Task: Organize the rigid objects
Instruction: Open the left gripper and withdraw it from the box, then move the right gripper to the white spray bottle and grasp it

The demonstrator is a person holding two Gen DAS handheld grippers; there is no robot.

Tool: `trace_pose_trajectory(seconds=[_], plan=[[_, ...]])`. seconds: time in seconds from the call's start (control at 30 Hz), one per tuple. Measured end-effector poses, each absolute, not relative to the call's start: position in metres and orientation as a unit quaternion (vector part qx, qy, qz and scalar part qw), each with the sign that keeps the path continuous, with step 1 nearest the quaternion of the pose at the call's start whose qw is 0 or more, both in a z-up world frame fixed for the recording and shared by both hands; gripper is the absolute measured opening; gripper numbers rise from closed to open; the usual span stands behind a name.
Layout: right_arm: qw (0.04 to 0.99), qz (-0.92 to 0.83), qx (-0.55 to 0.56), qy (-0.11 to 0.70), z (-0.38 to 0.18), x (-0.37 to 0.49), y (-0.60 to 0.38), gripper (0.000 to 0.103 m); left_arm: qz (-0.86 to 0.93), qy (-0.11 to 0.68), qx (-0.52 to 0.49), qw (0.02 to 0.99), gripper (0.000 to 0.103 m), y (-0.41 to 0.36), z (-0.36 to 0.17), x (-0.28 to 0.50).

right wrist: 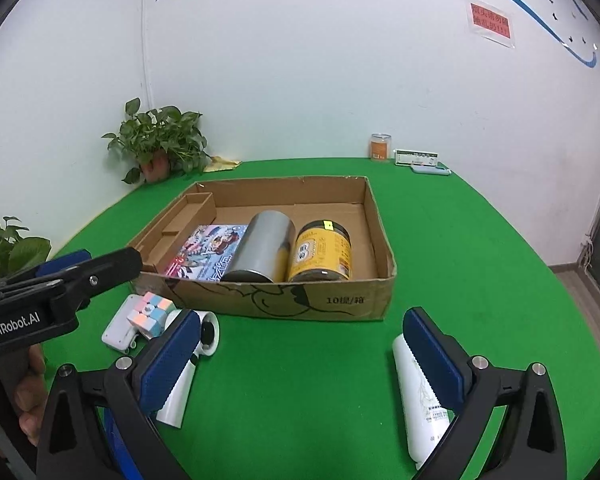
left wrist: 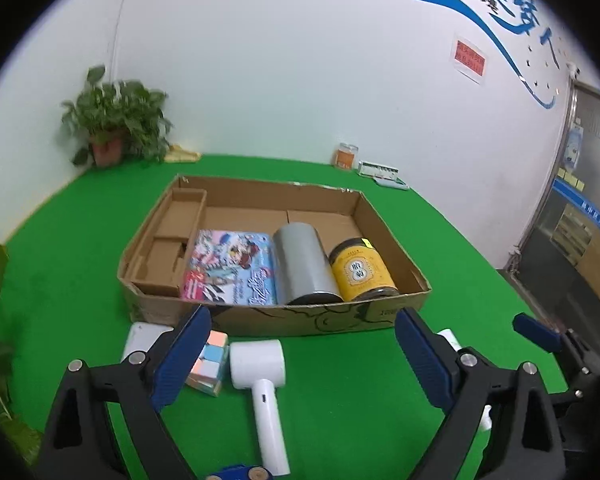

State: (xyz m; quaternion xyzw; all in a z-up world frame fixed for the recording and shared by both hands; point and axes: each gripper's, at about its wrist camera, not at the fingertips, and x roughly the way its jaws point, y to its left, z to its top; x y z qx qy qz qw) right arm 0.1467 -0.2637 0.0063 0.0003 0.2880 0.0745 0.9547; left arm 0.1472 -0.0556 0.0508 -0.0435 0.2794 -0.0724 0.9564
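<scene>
Centre frame, a box (left wrist: pixel 384 312) holds a booklet (left wrist: pixel 230 268), grey can (left wrist: pixel 304 264) and yellow jar (left wrist: pixel 360 270); below it, the open left gripper (left wrist: pixel 300 356) frames a white tool (left wrist: pixel 260 372) and a cube (left wrist: pixel 210 360).

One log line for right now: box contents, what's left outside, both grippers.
box: book, silver can, yellow jar | outside: cube, white device, white bottle | left gripper: open, empty | right gripper: open, empty

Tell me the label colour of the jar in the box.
Yellow, on the dark-lidded jar; clearest in the right wrist view.
</scene>
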Motion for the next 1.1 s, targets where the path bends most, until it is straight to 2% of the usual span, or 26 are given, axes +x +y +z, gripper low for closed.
trace_pose_trajectory(seconds=[0.13, 0.3, 0.43, 0.57, 0.7, 0.77, 0.83, 0.9, 0.93, 1.1], plan=[[0.952, 0.079, 0.002, 0.297, -0.001, 0.147, -0.269, 0.102, -0.066, 0.269, -0.005, 0.961, 0.094, -0.066, 0.047, 0.141], [0.948, 0.089, 0.013, 0.304, -0.012, 0.15, -0.28, 0.102, -0.067, 0.295, -0.013, 0.953, 0.094, -0.069, 0.038, 0.146], [0.939, 0.076, 0.045, 0.334, -0.033, 0.155, -0.313, 0.102, -0.106, 0.348, -0.043, 0.93, 0.094, -0.075, 0.024, 0.159], [0.911, 0.017, 0.092, 0.401, -0.078, 0.159, -0.378, 0.1, -0.173, 0.423, -0.074, 0.886, 0.094, -0.089, -0.001, 0.173], [0.874, 0.021, 0.124, 0.469, -0.118, 0.163, -0.414, 0.088, -0.183, 0.447, -0.071, 0.873, 0.094, -0.103, -0.019, 0.177], [0.866, 0.035, 0.136, 0.48, -0.13, 0.165, -0.417, 0.085, -0.197, 0.457, -0.076, 0.864, 0.094, -0.11, -0.023, 0.18], [0.862, 0.043, 0.131, 0.487, -0.139, 0.168, -0.414, 0.077, -0.207, 0.466, -0.081, 0.856, 0.094, -0.117, -0.026, 0.182], [0.859, 0.048, 0.123, 0.495, -0.146, 0.172, -0.408, 0.053, -0.208, 0.472, -0.08, 0.853, 0.094, -0.12, -0.027, 0.183], [0.861, 0.042, 0.112, 0.494, -0.146, 0.172, -0.406, 0.046, -0.209, 0.474, -0.078, 0.852, 0.094, -0.12, -0.027, 0.183], [0.873, 0.013, 0.038, 0.486, -0.142, 0.172, -0.389, 0.044, -0.211, 0.479, -0.082, 0.848, 0.094, -0.116, -0.026, 0.184]])
